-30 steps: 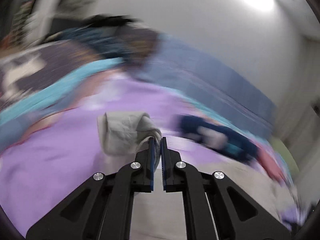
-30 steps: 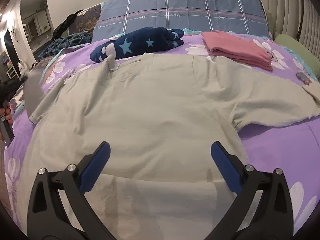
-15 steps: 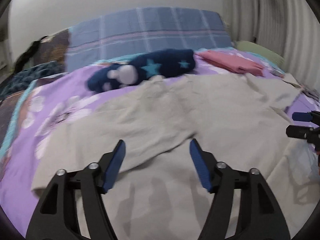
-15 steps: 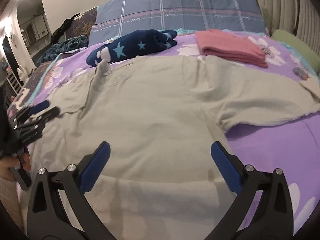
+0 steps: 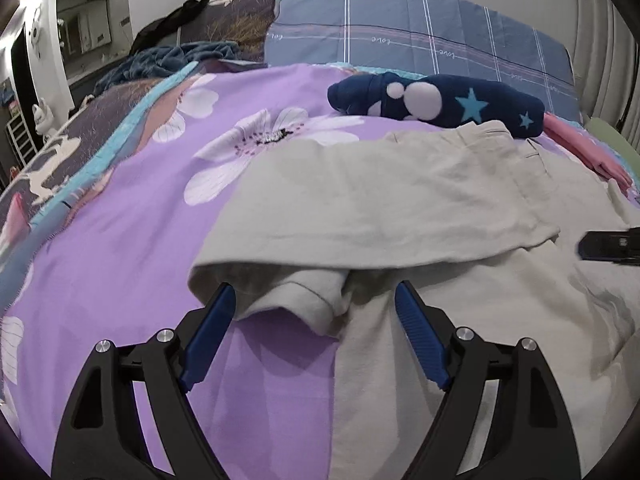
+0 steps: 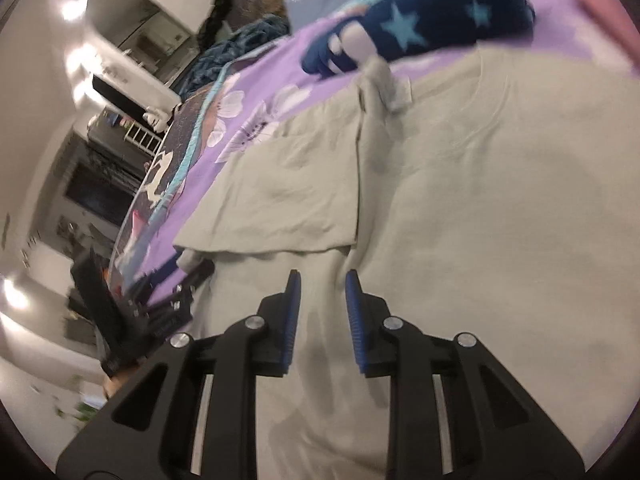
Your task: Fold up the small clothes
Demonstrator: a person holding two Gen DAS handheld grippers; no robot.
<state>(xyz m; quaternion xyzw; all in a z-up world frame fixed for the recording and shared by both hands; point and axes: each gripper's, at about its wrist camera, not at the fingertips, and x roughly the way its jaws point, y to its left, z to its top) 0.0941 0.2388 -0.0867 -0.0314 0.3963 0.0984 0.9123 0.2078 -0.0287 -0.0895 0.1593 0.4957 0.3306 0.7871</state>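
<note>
Left wrist view: a pale grey T-shirt (image 5: pixel 400 200) is recorded lying on the purple floral bedspread (image 5: pixel 120 240), filling the centre and right of the frame, with one side already turned over so that a folded edge runs across the middle and a sleeve (image 5: pixel 304 300) pokes out beneath it at lower centre. The left gripper (image 5: pixel 312 312) is seen released, its jaws having just been opening; the sleeve lies between the blue pads without being pressed. A rolled navy star-patterned garment (image 5: pixel 440 100) is noted at upper right, a folded pink garment (image 5: pixel 600 152) at the right edge, and the tip of the right gripper (image 5: pixel 608 246) at mid right. Risk judged: if the jaws are closed here, the bedspread may be pinched with the sleeve, or only the sleeve caught, so that the fold above is dragged open. Right wrist view, blurred: the same T-shirt (image 6: pixel 480 200) is spread over centre and right, the folded flap at centre left. The right gripper (image 6: pixel 320 288) is shown with jaws narrowed, having just been closing, a gap remaining and no cloth visibly pinched between them. The left gripper (image 6: pixel 172 300) is glimpsed at lower left. Risk judged: a closure over flat cloth may gather nothing, or bunch a ridge and skew the next fold; both grippers work close together and may collide.
</note>
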